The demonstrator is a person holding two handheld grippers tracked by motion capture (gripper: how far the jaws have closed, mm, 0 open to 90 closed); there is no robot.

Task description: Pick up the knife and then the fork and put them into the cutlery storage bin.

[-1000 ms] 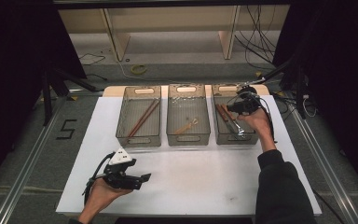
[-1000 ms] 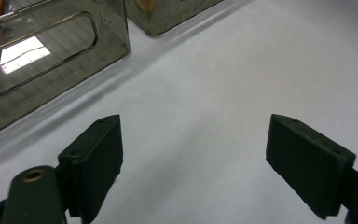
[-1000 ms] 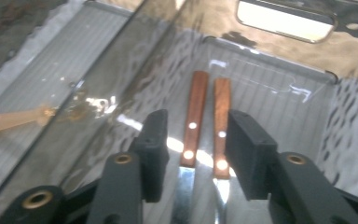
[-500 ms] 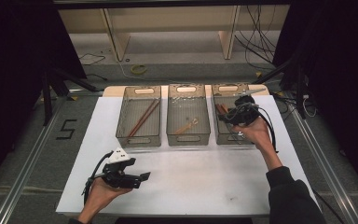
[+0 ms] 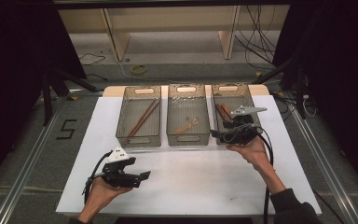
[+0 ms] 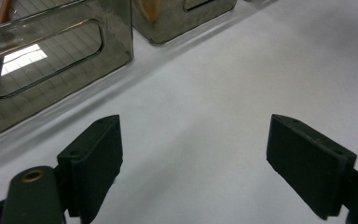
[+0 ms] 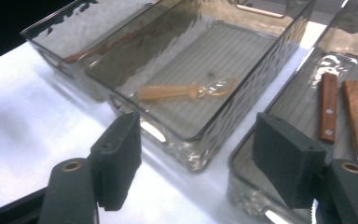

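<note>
Your right tool (image 5: 219, 134) has pulled back from deep over the right-hand smoked-plastic bin (image 5: 251, 99) to that bin's near end, and its jaws have just been opening; they now stand wide apart with nothing between them. I read that as a drop just finished: the two brown wooden-handled utensils (image 7: 345, 112) lie flat on the bin floor, just beyond and to the right of your right jaw, free of the pads. Straight ahead of the right tool, past the bin wall, sits the amber translucent plastic spoon (image 7: 186, 89) in the middle smoked bin (image 5: 185, 135). Your left tool (image 5: 144, 175) hovers over the white desk (image 5: 205, 182), jaws apart and empty, with the left bin (image 6: 51, 56) ahead and to its left.
</note>
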